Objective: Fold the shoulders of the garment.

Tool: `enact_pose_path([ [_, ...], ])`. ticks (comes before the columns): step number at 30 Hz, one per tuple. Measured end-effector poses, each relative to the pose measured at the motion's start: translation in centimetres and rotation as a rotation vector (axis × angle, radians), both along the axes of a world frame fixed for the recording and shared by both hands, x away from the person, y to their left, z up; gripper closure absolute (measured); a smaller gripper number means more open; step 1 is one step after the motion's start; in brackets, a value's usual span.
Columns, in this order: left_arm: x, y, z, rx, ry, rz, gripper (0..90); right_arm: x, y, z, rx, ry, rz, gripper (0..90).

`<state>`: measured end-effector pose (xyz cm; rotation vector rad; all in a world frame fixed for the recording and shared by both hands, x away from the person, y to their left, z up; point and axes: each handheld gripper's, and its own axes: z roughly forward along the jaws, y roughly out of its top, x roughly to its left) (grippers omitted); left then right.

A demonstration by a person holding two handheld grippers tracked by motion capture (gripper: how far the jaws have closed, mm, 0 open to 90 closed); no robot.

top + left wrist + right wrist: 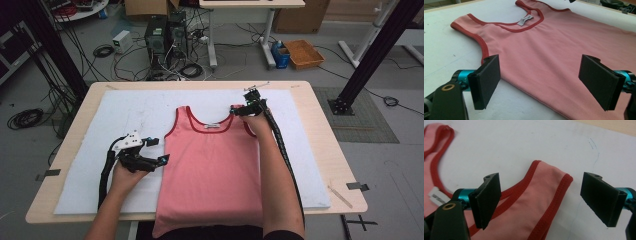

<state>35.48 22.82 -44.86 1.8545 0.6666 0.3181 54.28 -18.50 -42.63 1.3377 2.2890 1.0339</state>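
Note:
A pink tank top (212, 165) with red trim lies flat on the white mat (90, 180), neck toward the far side and hem hanging over the near table edge. My left gripper (156, 150) is open at the top's left side edge, jaws wide apart above the fabric (544, 57). My right gripper (240, 109) is open over the right shoulder strap (546, 187), which lies between its jaws without being pinched. A grey neck label (525, 20) shows inside the collar.
The wooden table (325, 150) carries the mat; bare mat lies left of the top and along the far side. Beyond the table are computer towers (165, 32), cables, an orange basket (303, 53) and black frame posts (370, 55).

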Motion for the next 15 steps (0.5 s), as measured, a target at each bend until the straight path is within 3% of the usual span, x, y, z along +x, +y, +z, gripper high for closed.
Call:
enact_pose_path([
  [3,0.0,0.0,0.0,-0.001,0.003,0.003,17.9,0.3,0.1,-0.2,-0.002,-0.012,-0.017,16.6],
  [6,0.0,0.0,0.0,-0.004,0.007,0.005,17.9,0.9,0.4,-0.8,0.000,0.018,-0.016,16.7],
  [10,0.1,0.1,0.0,-0.003,0.009,0.012,17.9,1.4,1.4,-1.3,-0.064,0.052,-0.011,23.3],
  [12,0.1,0.0,0.0,-0.002,0.009,0.014,17.9,1.5,1.7,-1.4,-0.094,0.048,-0.018,25.5],
  [15,0.1,0.0,0.0,-0.002,0.008,0.011,17.9,1.5,1.5,-1.4,-0.089,0.042,-0.033,31.0],
])
